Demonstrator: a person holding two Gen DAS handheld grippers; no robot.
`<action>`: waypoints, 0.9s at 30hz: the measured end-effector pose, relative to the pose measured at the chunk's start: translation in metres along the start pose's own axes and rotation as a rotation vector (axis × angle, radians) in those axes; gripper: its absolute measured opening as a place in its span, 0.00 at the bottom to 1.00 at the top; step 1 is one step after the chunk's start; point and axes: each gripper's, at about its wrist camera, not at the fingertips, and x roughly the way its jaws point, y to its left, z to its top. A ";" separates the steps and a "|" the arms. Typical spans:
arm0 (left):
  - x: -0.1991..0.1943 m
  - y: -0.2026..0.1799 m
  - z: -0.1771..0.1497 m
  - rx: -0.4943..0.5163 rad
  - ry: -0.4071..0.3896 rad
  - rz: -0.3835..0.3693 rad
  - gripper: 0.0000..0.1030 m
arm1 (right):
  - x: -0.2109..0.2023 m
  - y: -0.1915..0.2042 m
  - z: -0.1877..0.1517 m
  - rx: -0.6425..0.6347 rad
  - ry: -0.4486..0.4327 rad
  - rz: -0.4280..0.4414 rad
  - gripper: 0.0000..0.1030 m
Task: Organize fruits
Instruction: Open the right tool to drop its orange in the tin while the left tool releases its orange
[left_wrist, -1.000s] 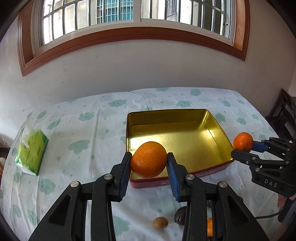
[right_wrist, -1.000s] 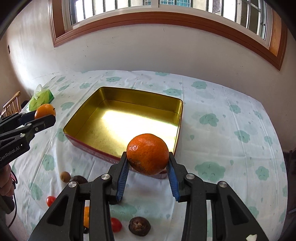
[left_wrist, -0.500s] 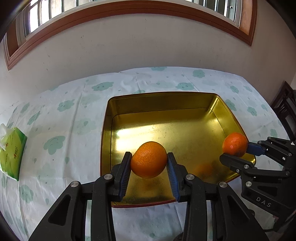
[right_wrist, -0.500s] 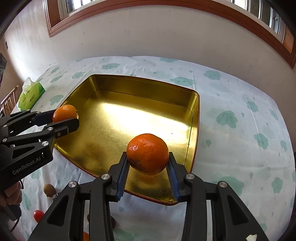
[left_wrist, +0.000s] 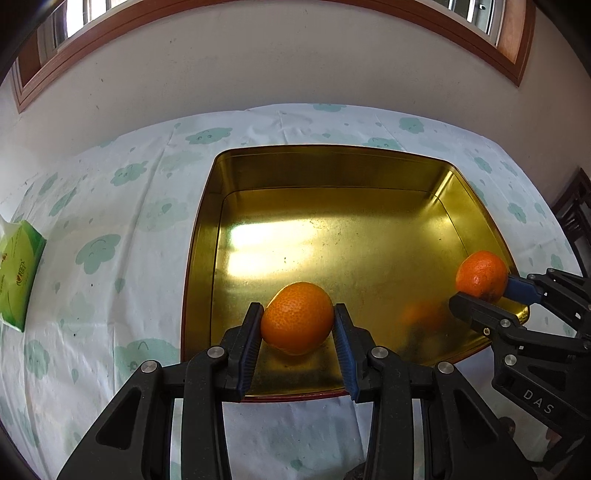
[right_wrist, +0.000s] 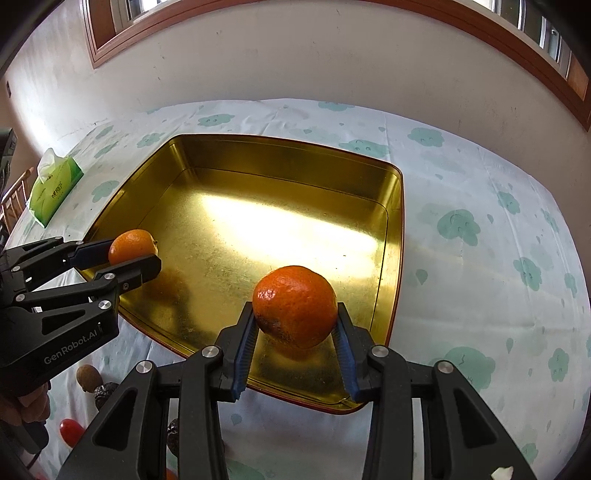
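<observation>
A shallow gold tin tray (left_wrist: 325, 166) (right_wrist: 280, 155) lies on the cloud-print tablecloth. My left gripper (left_wrist: 297, 319) is shut on an orange (left_wrist: 297, 317), held low over the tray's near left part. In the right wrist view the same gripper (right_wrist: 135, 254) comes in from the left with its orange (right_wrist: 131, 245). My right gripper (right_wrist: 294, 310) is shut on a second, darker orange (right_wrist: 294, 306) above the tray's near right corner. From the left wrist camera, that right gripper (left_wrist: 484, 291) and its orange (left_wrist: 480, 274) show at the tray's right edge.
A green tissue pack (left_wrist: 18, 269) (right_wrist: 53, 190) lies at the table's left side. Small fruits sit on the cloth in front of the tray: a brown one (right_wrist: 88, 376), a dark wrinkled one (right_wrist: 105, 392) and a red one (right_wrist: 71, 431). A dark chair (left_wrist: 576, 214) stands at the right.
Both grippers have come down and forward with their oranges, from in front of the tray to low above its floor. The tray now fills more of each view.
</observation>
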 end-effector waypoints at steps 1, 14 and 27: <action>0.000 0.001 0.000 -0.013 0.005 -0.003 0.38 | 0.000 0.000 0.000 -0.002 0.000 -0.002 0.36; -0.005 0.001 -0.010 -0.043 0.014 0.054 0.38 | -0.003 0.000 -0.005 -0.002 -0.003 -0.013 0.37; -0.005 0.000 -0.011 -0.045 0.008 0.072 0.38 | -0.003 0.002 -0.004 -0.004 -0.009 -0.008 0.41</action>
